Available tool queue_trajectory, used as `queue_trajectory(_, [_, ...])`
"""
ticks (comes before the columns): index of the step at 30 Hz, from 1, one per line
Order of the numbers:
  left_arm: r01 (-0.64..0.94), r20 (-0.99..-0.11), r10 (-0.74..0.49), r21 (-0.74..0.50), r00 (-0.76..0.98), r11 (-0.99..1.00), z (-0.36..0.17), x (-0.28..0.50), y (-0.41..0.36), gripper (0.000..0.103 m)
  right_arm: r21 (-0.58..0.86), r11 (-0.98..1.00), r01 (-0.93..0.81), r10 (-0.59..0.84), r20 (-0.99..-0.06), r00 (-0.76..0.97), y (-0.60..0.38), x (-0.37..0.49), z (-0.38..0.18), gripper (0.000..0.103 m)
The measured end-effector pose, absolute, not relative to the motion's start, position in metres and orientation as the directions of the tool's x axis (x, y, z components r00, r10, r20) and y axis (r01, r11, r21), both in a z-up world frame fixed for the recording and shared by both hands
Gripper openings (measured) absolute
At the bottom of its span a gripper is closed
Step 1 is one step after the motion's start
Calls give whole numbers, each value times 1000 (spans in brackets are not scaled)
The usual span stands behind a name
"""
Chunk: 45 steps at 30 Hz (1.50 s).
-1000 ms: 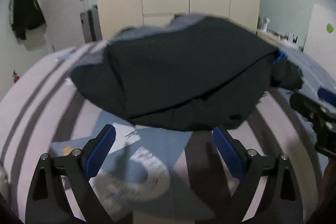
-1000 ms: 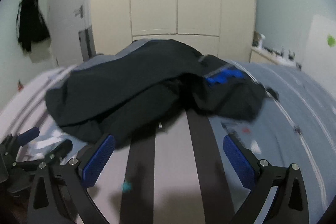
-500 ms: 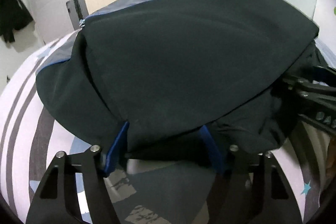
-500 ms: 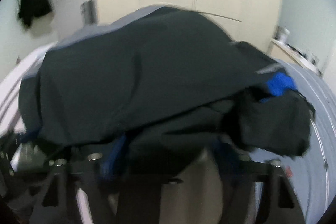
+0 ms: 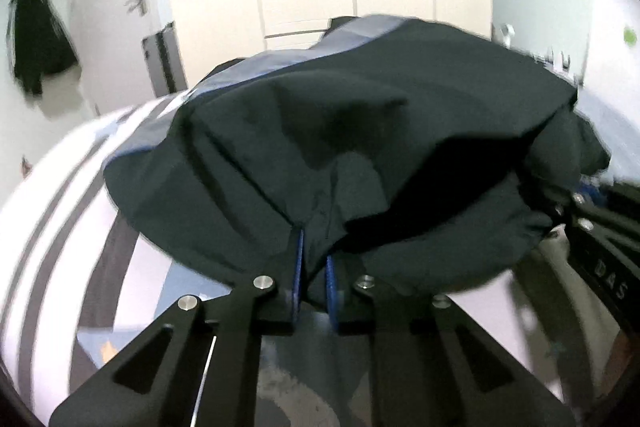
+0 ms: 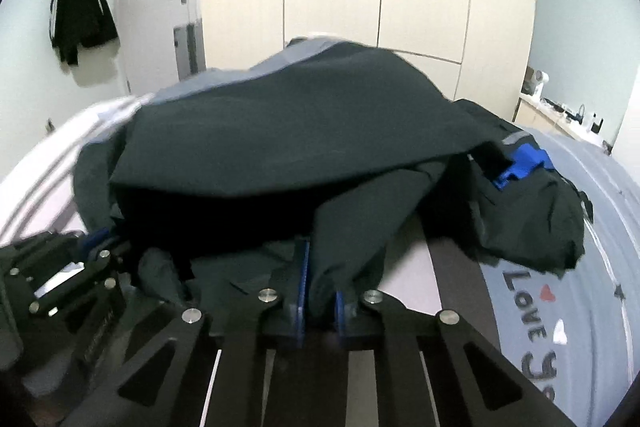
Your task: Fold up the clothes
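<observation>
Left wrist view: the left tool (image 5: 314, 259) is closing its blue pads on the near hem of a dark teal-black fabric garment with a grey-blue band (image 5: 360, 131), fabric pinched between them. The garment lies heaped on a striped pink-and-grey bedcover (image 5: 60, 227). Right wrist view shows the right tool (image 6: 320, 279) likewise closing on the same hem.

Dark garment (image 5: 360, 131) with grey and blue trim, crumpled, near edge bunched and lifted off striped bedspread (image 5: 60, 227), far part sagging onto it.
</observation>
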<state>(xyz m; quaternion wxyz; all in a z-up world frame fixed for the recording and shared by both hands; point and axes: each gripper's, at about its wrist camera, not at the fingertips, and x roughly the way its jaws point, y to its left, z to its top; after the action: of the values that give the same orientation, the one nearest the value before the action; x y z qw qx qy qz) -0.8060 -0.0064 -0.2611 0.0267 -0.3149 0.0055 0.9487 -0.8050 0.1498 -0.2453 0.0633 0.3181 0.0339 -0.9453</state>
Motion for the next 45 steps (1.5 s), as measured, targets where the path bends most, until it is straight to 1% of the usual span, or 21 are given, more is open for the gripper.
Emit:
queue_trajectory(3, [-66,-583,83,-50,-808,-997,-254,-784,-9,6,-24,-992,123,-86,-583,-808,154,-780,-246,2])
queue_trajectory(6, [-94,-582,102,-44,-807,-995,-248,-748,-4,6,-16,-995,95,-69,-566,-821,162,-744,-245,1])
queue_trajectory(11, [-127,-577,143,-69,-804,-990,-239,-663,0,6,50,-996,69,-85,-590,-803,175,-687,-246,0])
queue_trajectory(13, [-145,-583,158,-70,-797,-987,-236,-628,4,6,57,-994,89,-105,-583,-805,177,-657,-241,0])
queue_trajectory(16, [-164,-582,188,-94,-791,-982,-227,-562,11,4,18,-986,169,-147,-585,-797,167,-599,-236,0])
queue_trajectory(19, [-185,-589,226,-130,-776,-974,-218,-502,17,3,-9,-975,222,-171,-609,-775,167,-538,-241,0])
queue_trajectory(23, [-166,-619,248,-188,-745,-968,-208,-425,22,2,60,-982,178,-175,-634,-753,186,-487,-237,0])
queue_trajectory(26, [-149,-649,233,-182,-724,-972,-207,-357,22,1,136,-975,177,-223,-648,-729,196,-461,-229,0])
queue_trajectory(28, [-125,-680,212,-175,-702,-977,-210,-313,20,1,189,-964,188,-267,-665,-698,196,-449,-229,11])
queue_trajectory(30, [-105,-716,185,-156,-674,-982,-215,-275,17,1,240,-947,215,-322,-681,-658,195,-444,-229,50])
queue_trajectory(31, [-93,-736,166,-140,-656,-986,-219,-261,13,0,265,-940,215,-341,-686,-642,195,-441,-229,55])
queue_trajectory(34, [-65,-790,115,-94,-602,-993,-232,-232,4,0,316,-933,174,-352,-695,-627,199,-433,-232,60])
queue_trajectory(35, [-43,-800,85,-75,-595,-996,-235,-225,1,0,331,-928,169,-361,-698,-618,199,-430,-234,67])
queue_trajectory(37, [-16,-800,57,-60,-597,-998,-237,-218,-8,0,340,-924,175,-373,-705,-603,194,-427,-238,69])
queue_trajectory(39, [11,-793,33,-50,-609,-999,-236,-225,-17,4,321,-926,199,-374,-707,-601,186,-432,-241,69])
queue_trajectory(40, [23,-786,35,-62,-617,-998,-234,-229,-22,12,302,-930,207,-365,-706,-607,181,-437,-242,69])
queue_trajectory(41, [33,-776,47,-87,-629,-996,-232,-242,-28,22,286,-934,212,-355,-707,-612,178,-443,-243,69])
queue_trajectory(42, [47,-762,44,-97,-647,-994,-230,-255,-34,28,274,-938,212,-346,-708,-615,176,-450,-245,69])
queue_trajectory(43, [61,-746,36,-103,-665,-993,-228,-269,-40,37,262,-943,207,-333,-712,-618,174,-458,-249,69])
queue_trajectory(44, [73,-726,18,-94,-687,-993,-225,-285,-45,41,252,-948,195,-318,-719,-618,172,-469,-253,69])
queue_trajectory(45, [81,-700,2,-86,-714,-993,-221,-307,-50,42,242,-953,180,-301,-729,-615,171,-481,-258,69])
